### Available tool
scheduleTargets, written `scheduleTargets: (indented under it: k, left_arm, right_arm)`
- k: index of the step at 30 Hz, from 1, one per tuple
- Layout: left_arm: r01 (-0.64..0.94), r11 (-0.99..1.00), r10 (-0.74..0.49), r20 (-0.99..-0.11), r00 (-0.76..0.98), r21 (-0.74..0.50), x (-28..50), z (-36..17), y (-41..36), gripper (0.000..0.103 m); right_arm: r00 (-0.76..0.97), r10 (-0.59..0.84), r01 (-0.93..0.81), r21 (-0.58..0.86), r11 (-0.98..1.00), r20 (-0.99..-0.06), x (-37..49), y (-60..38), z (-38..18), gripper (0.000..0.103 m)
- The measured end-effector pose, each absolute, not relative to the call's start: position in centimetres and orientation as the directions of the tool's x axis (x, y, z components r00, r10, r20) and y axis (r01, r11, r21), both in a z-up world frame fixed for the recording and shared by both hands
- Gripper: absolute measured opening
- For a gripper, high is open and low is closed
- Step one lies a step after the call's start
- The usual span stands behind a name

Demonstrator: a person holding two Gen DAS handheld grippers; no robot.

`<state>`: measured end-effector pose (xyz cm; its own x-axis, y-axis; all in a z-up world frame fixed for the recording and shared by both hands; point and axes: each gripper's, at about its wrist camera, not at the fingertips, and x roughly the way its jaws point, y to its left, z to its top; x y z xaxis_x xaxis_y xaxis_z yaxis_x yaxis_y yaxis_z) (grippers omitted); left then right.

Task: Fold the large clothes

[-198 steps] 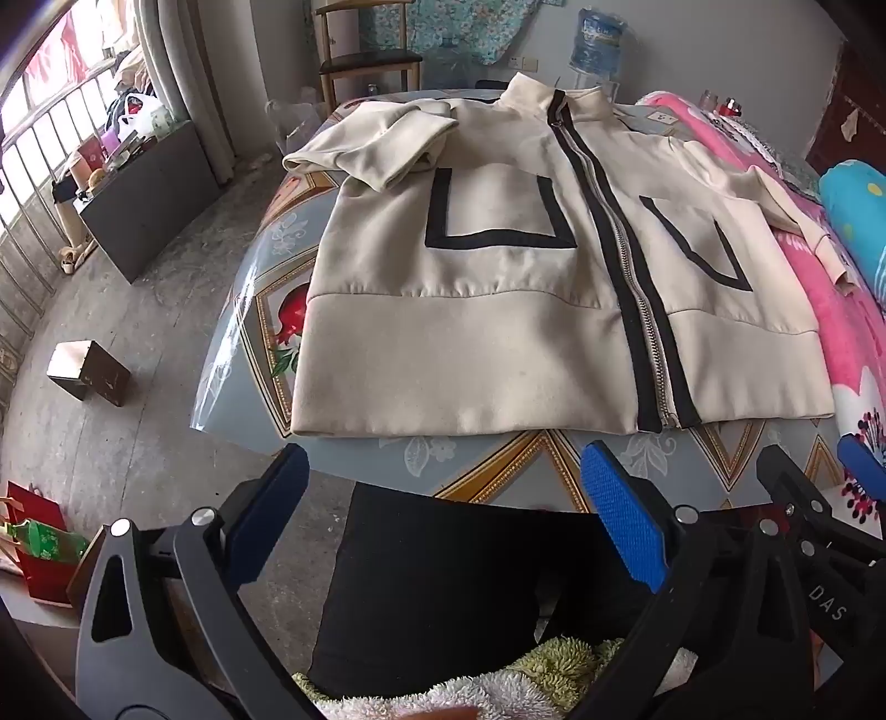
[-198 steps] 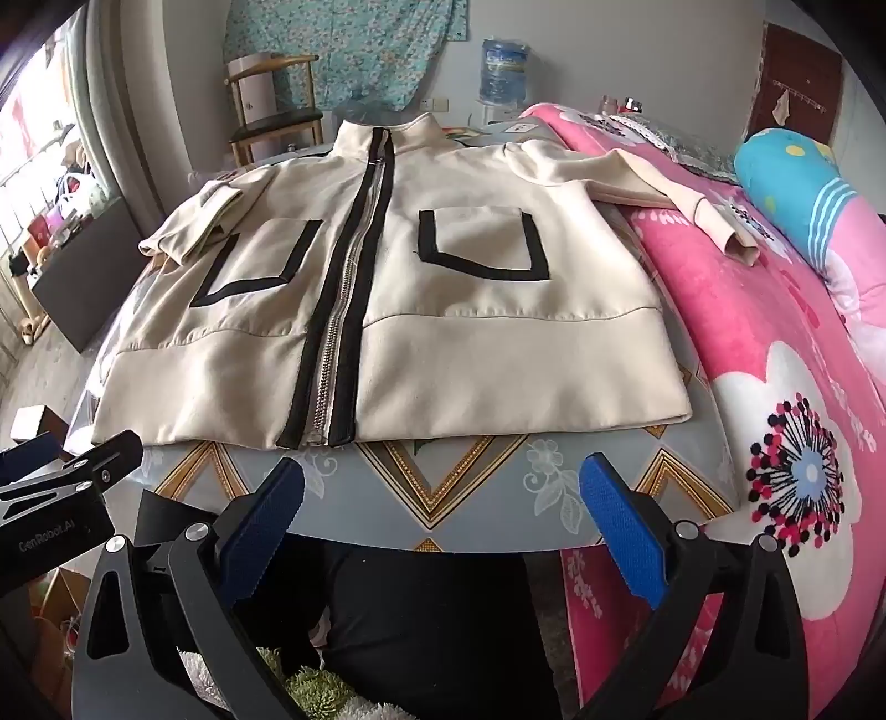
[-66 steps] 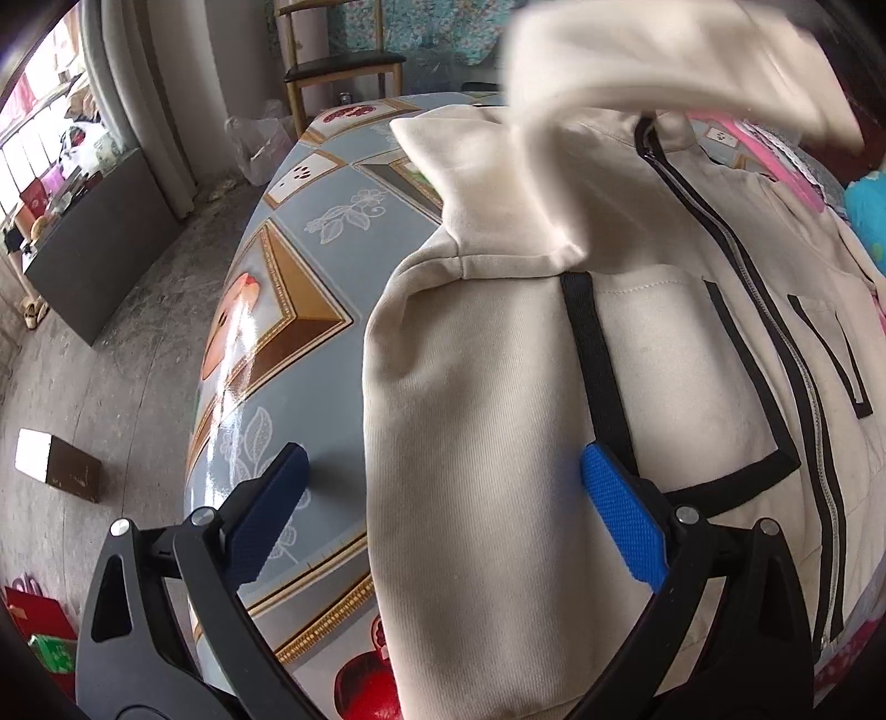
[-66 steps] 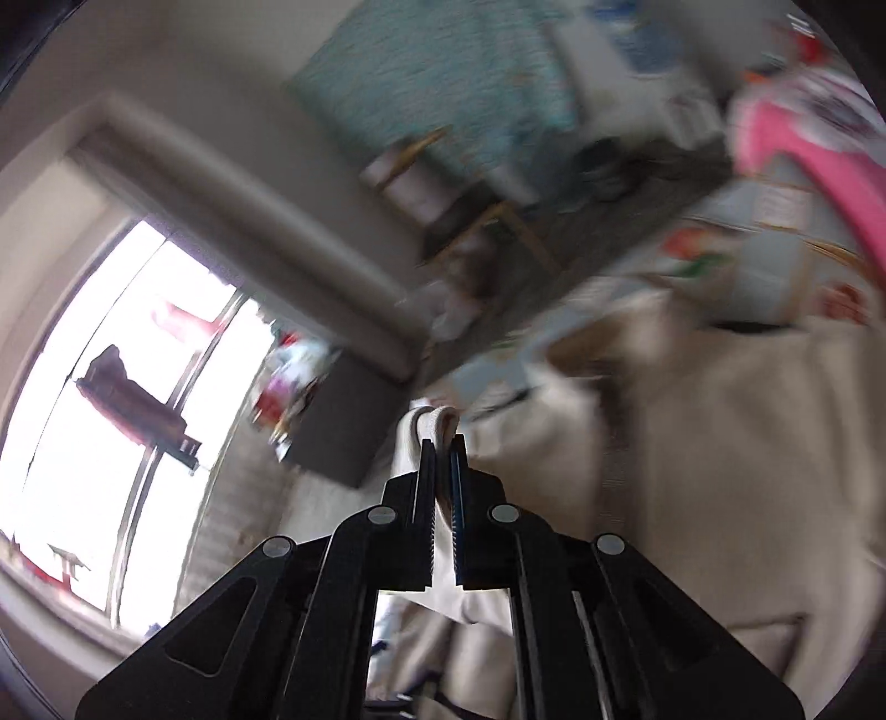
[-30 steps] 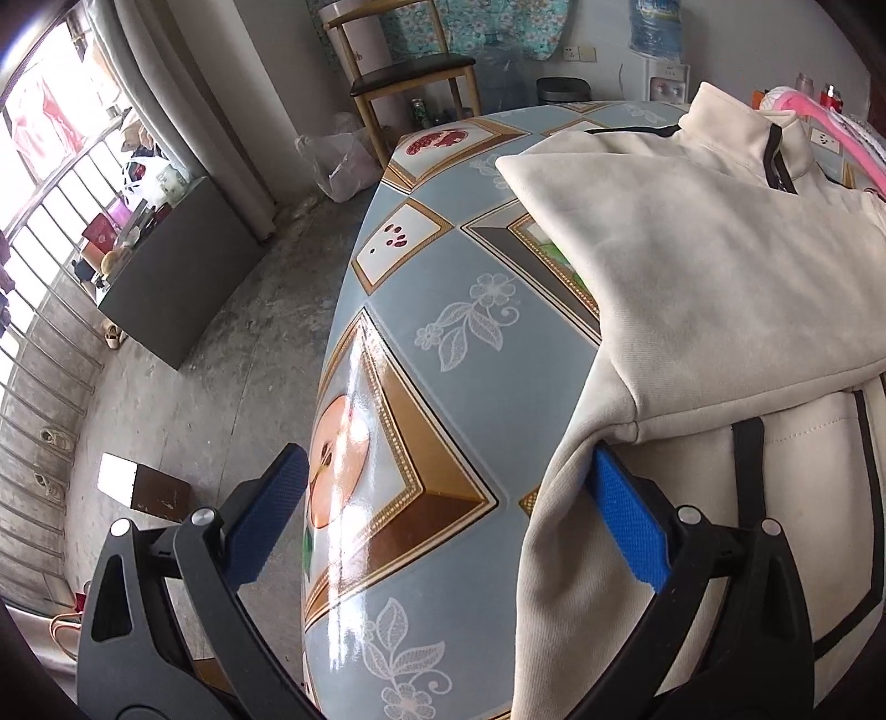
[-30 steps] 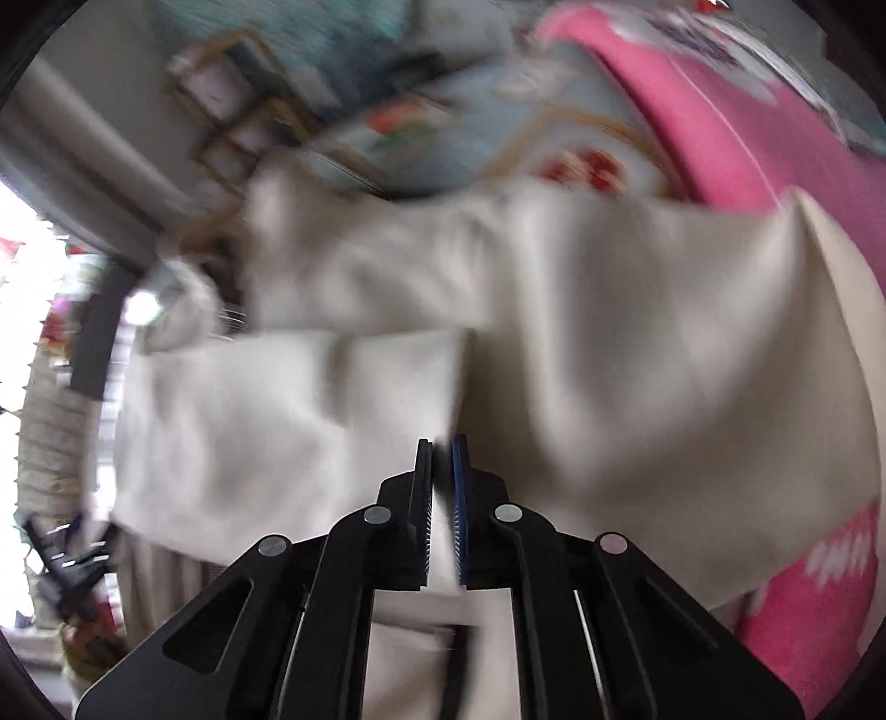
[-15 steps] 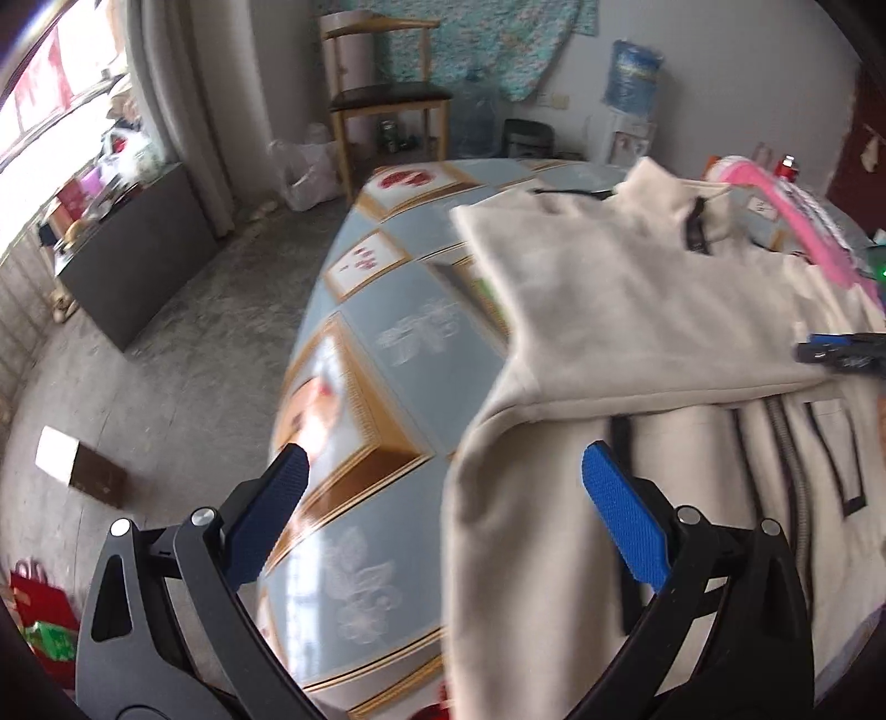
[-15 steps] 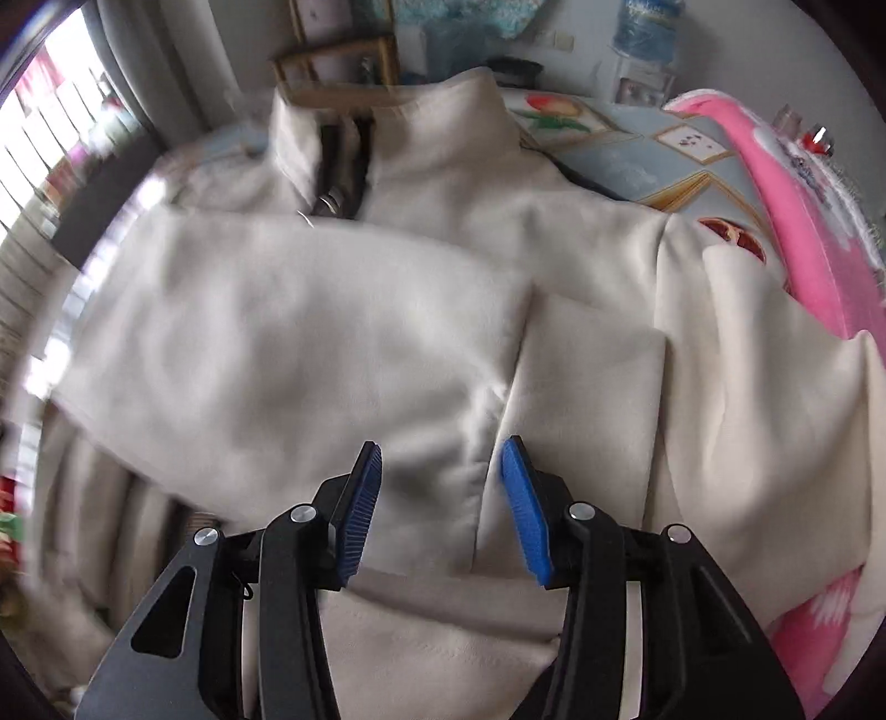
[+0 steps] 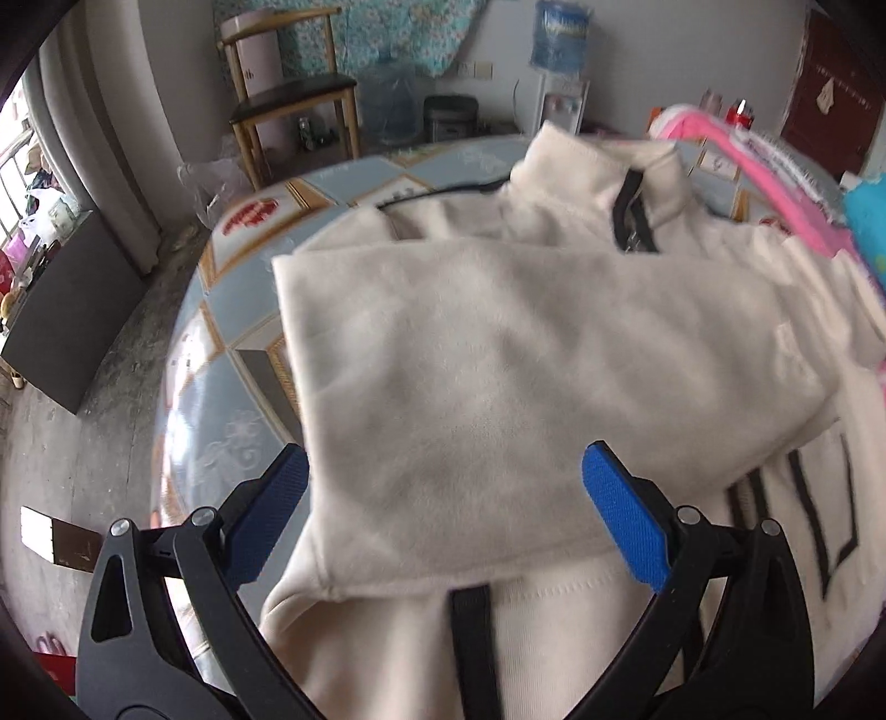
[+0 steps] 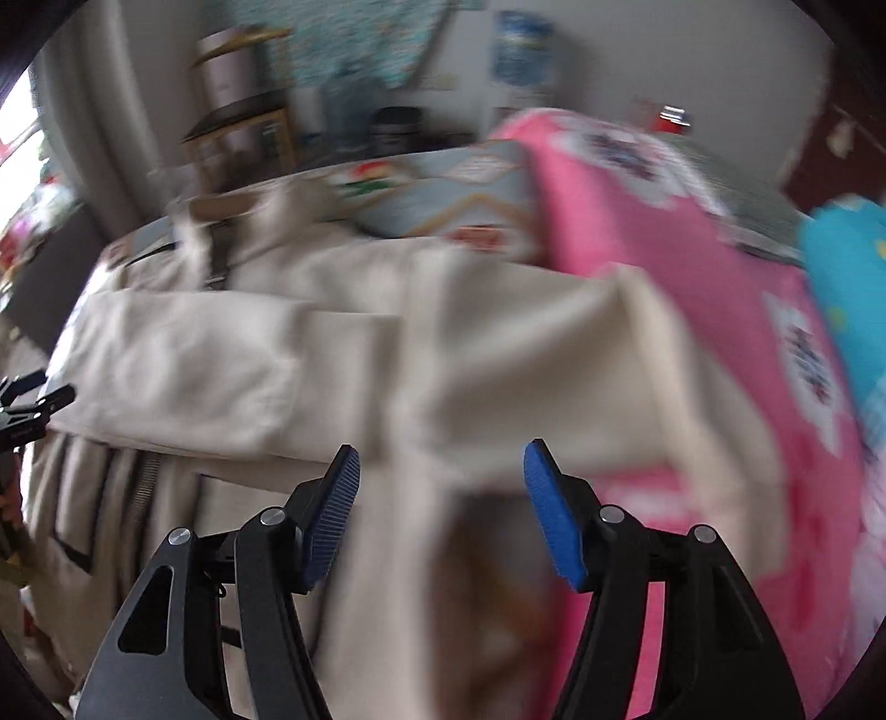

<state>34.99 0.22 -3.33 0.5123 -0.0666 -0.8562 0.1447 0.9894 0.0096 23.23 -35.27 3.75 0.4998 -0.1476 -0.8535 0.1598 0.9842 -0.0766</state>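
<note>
A cream zip jacket (image 9: 498,387) with black trim lies front up on the patterned table (image 9: 221,354). Its left sleeve (image 9: 526,354) is folded across the chest below the collar (image 9: 598,166). My left gripper (image 9: 448,515) hovers open above the sleeve's shoulder end, nothing between its blue pads. In the blurred right wrist view the jacket (image 10: 277,343) fills the left and middle, its folded sleeve's cuff end (image 10: 183,365) at the left. My right gripper (image 10: 443,509) is above the jacket's right side, its jaws opening with nothing between them. The left gripper's tip shows at the left edge.
A pink flowered blanket (image 10: 692,277) covers the table's right side, with a turquoise cushion (image 10: 847,277) on it. A wooden chair (image 9: 288,94) and a water dispenser (image 9: 559,50) stand beyond the table. A dark cabinet (image 9: 66,310) and a small box (image 9: 55,537) are on the floor at the left.
My right gripper let go of the sleeve, which now lies across the chest, opened and pulled back toward the right side. My left gripper swung right, over the folded sleeve.
</note>
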Motion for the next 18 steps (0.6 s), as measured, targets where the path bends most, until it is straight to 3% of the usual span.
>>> scheduleTargets:
  k: [8,16,17,18]
  left_arm:
    - [0.142,0.988,-0.012,-0.868,0.497,0.067,35.3,-5.2,0.0,0.096]
    - [0.155,0.985,-0.009,-0.869,0.495,0.079,35.4,-5.5,-0.1,0.097]
    - [0.156,0.985,-0.01,-0.868,0.496,0.078,35.4,-5.5,0.0,0.097]
    - [0.157,0.985,-0.011,-0.868,0.497,0.077,35.4,-5.5,0.0,0.097]
  right_arm:
    - [0.436,-0.241,0.321,-0.1,0.942,-0.867,19.8,-45.0,2.5,0.061]
    - [0.298,-0.382,0.3,-0.294,0.907,-0.875,20.1,-46.6,-2.6,0.059]
    - [0.291,-0.397,0.311,-0.307,0.9,-0.87,20.0,-46.7,-2.9,0.055]
    - [0.286,-0.392,0.324,-0.296,0.898,-0.874,19.7,-47.0,-2.9,0.038]
